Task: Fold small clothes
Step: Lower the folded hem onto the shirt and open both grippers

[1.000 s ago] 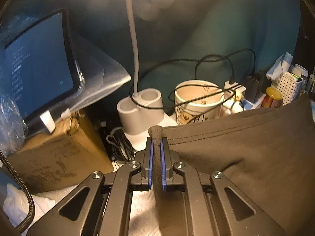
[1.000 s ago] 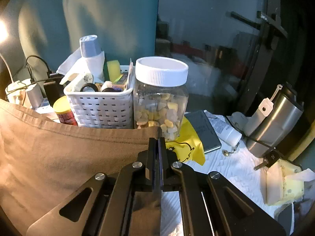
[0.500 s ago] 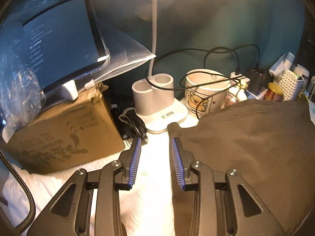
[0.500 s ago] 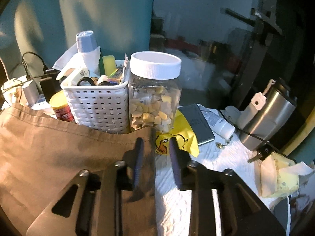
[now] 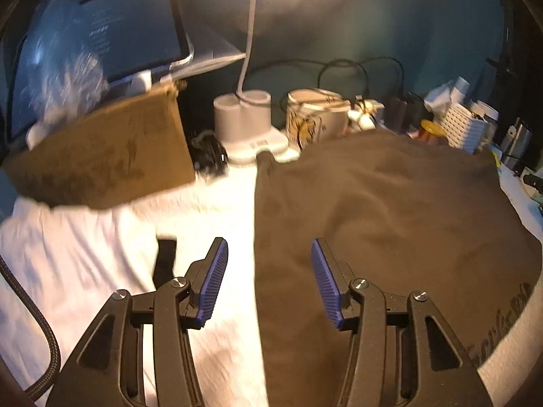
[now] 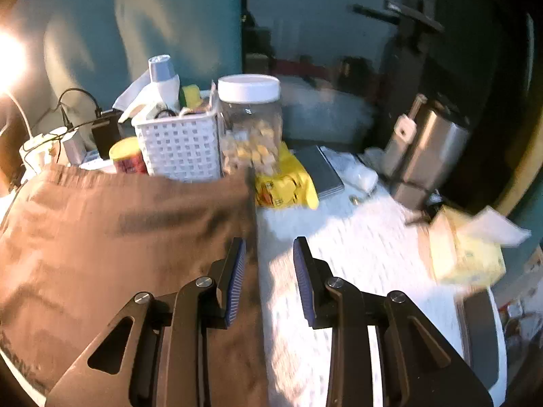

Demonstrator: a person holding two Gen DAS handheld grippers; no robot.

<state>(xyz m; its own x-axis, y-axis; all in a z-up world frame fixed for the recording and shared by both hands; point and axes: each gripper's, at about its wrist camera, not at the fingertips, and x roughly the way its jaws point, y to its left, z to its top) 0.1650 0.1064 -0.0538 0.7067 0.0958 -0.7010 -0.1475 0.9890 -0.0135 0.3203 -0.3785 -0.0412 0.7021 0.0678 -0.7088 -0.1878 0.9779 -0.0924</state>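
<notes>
A brown garment (image 5: 383, 213) lies flat on a white towel (image 5: 210, 210), its far edge against the clutter at the back. My left gripper (image 5: 268, 264) hovers over the garment's left edge, its jaws still opening and nothing pinched between the blue pads. In the right wrist view the same brown garment (image 6: 112, 237) fills the left half. My right gripper (image 6: 269, 261) stands open above the garment's right edge, clear of the cloth.
Behind the garment stand a white lamp base (image 5: 242, 125), a mug (image 5: 317, 115), cables, a white basket (image 6: 178, 146), a clear jar (image 6: 249, 125) and a steel flask (image 6: 426, 152). A cardboard box (image 5: 101, 156) with a tablet sits at left. A yellow packet (image 6: 286, 183) lies right.
Both grippers were shut on the garment's far corners, then let go and drew back toward the near side. The garment now lies flat on the towel.
</notes>
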